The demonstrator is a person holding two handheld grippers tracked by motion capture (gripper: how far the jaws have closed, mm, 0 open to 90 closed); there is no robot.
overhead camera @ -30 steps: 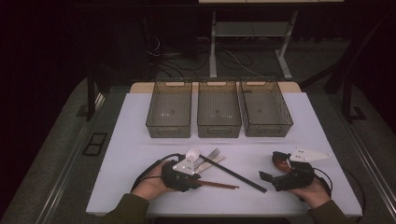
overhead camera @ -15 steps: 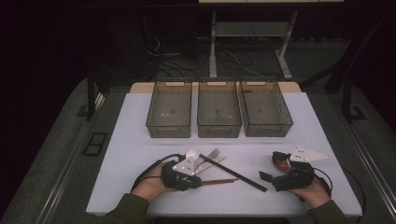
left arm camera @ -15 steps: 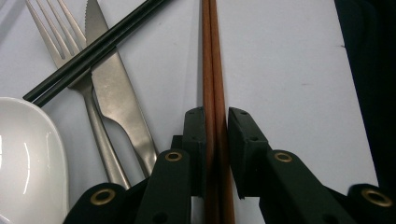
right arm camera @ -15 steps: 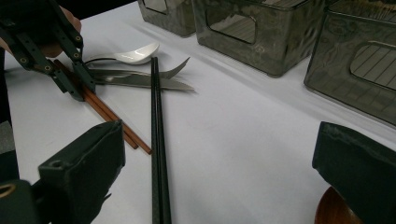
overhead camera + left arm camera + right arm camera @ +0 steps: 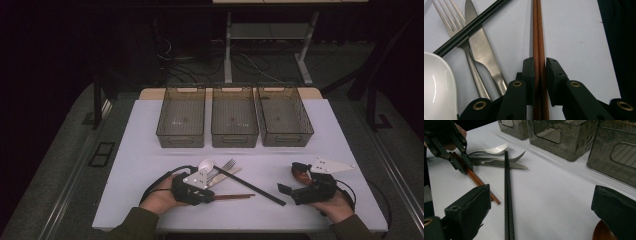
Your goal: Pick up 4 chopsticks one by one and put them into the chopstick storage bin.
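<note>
High view: the left tool (image 5: pixel 212 196) lies low on the desk (image 5: pixel 150 150) near its front edge, its jaws having just been closing around the brown chopsticks (image 5: pixel 235 196), which run along the front edge toward the desk's middle. Just behind them lie a white spoon (image 5: pixel 205 165), a fork (image 5: pixel 226 165) and a knife (image 5: pixel 225 176), with black chopsticks (image 5: pixel 250 186) slanting across them. The right tool (image 5: pixel 289 180) rests toward the front right corner — jaws spread, a brown rounded thing (image 5: pixel 300 173) beside one of them. Three empty bins (image 5: pixel 234 117) stand in a row toward the far edge.

Left gripper view: both pads sit tight on the brown chopsticks (image 5: pixel 538 37) — pinching the pair, which still lies flat on the desk. Fork (image 5: pixel 451 22), knife (image 5: pixel 480 45) and spoon (image 5: pixel 437 85) lie to one side.

Right gripper view: its own jaws stand wide apart with nothing between; beyond, the left tool (image 5: pixel 464 167) clamps the brown chopsticks (image 5: pixel 481 185).
</note>
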